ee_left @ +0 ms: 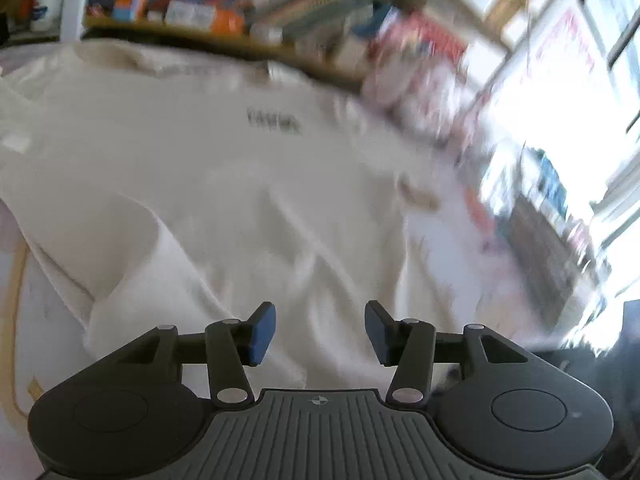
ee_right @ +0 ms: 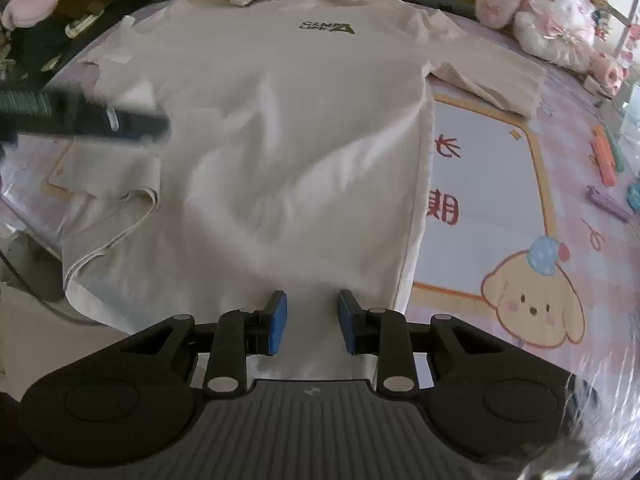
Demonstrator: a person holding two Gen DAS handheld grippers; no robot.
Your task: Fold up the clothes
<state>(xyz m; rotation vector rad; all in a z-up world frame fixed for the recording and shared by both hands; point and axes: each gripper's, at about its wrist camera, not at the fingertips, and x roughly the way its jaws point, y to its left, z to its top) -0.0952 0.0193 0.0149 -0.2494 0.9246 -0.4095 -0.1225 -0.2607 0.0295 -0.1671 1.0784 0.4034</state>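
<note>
The blue-padded fingers (ee_right: 277, 322) of the right gripper (ee_right: 312, 322) stand spread apart with nothing between them, poised over the near hem of a cream short-sleeved cotton T-shirt (ee_right: 280, 140). The left gripper (ee_left: 320, 332) likewise has its two dark blue pads parted and empty; in the right wrist view it shows as a blurred black bar (ee_right: 92, 120) reaching in from the left over the shirt's left side.

The T-shirt lies face up, spread across a pink plastic-covered table mat (ee_right: 560, 200), its collar at the far end and its hem at the near end. A small dark printed logo (ee_right: 328, 28) sits on the chest, just below the collar. The right sleeve (ee_right: 492, 80) lies flat and stretched out to the right. On the left, the sleeve is folded in over the body, and a flap of cloth (ee_right: 112, 176) is doubled over near the left edge. Soft creases run across the middle of the body.

The mat carries an orange-bordered white panel with red characters (ee_right: 448, 176) just right of the shirt, and a cartoon puppy with a blue hat (ee_right: 532, 300) at the near right. Pink and white plush toys (ee_right: 548, 20) sit at the far right. A shelf of colourful boxes (ee_left: 224, 4) runs along the far side. The left wrist view is heavily blurred, most of all on its right.
</note>
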